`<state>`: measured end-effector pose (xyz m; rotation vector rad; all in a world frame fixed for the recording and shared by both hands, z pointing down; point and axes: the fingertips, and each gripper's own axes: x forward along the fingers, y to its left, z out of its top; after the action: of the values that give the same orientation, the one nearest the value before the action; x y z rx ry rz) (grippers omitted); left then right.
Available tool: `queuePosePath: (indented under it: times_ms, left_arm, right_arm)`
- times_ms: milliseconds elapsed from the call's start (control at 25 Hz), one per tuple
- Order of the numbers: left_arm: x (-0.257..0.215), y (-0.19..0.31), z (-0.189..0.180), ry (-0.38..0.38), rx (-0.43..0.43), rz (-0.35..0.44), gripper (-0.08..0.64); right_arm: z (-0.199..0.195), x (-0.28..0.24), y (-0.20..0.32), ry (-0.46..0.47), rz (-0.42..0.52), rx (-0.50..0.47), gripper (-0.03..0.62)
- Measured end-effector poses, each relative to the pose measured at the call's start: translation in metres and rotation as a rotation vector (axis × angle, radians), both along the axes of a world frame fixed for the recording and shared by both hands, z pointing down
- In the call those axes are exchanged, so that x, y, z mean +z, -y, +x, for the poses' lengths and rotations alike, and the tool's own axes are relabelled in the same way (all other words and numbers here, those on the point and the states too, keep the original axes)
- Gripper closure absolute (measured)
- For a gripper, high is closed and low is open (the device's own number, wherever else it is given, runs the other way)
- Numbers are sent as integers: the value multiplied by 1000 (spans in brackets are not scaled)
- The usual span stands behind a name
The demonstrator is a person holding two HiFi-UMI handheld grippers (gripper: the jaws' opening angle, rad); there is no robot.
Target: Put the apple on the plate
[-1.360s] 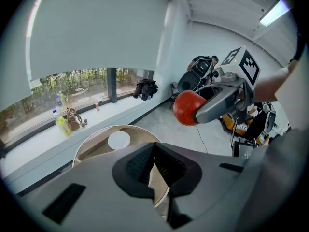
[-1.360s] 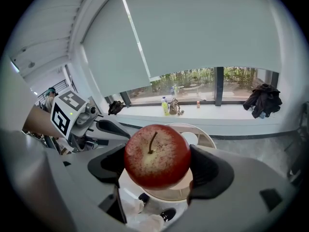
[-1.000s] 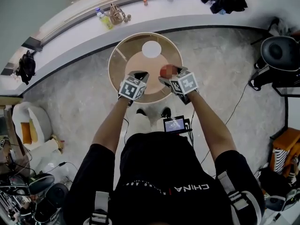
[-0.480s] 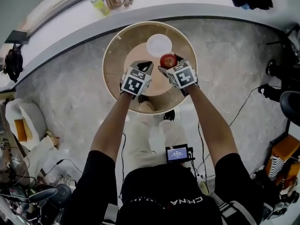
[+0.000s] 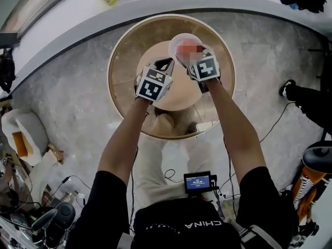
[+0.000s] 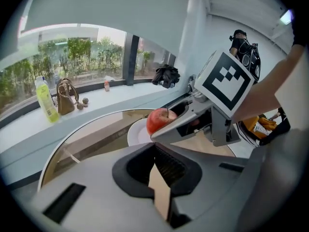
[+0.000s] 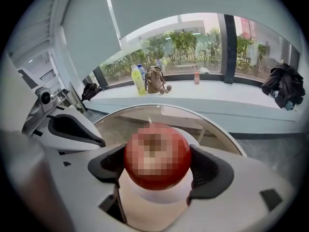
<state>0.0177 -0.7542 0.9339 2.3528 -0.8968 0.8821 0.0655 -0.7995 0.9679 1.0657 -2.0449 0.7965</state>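
Red apple sits pinched between the two dark pads of the right hand-held gripper, at the centre of the right gripper view. It hangs just above the white plate, which lies in the upper middle of the round wood-and-glass tabletop. The left hand-held gripper, left of centre, has its jaws pressed together on nothing.

Gloss, glaze and glass.
The apple was shiny-skinned, the plate smooth glazed white, the table clear glass over pale wood, the left gripper matt grey plastic.
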Motion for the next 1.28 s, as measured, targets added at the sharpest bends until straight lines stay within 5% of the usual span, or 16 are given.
queuePosePath:
  times_ms: [680, 880, 1280]
  left_arm:
    - [-7, -11, -11, -4, 10, -46, 543]
    - [-60, -26, -10, 5, -18, -66, 543]
    - [-218, -132, 3, 6, 0, -90, 543]
  right_arm:
    - [5, 7, -6, -29, -18, 8, 158]
    - [29, -53, -35, -31, -65, -4, 160]
    - [39, -238, -179, 33, -140, -63, 163]
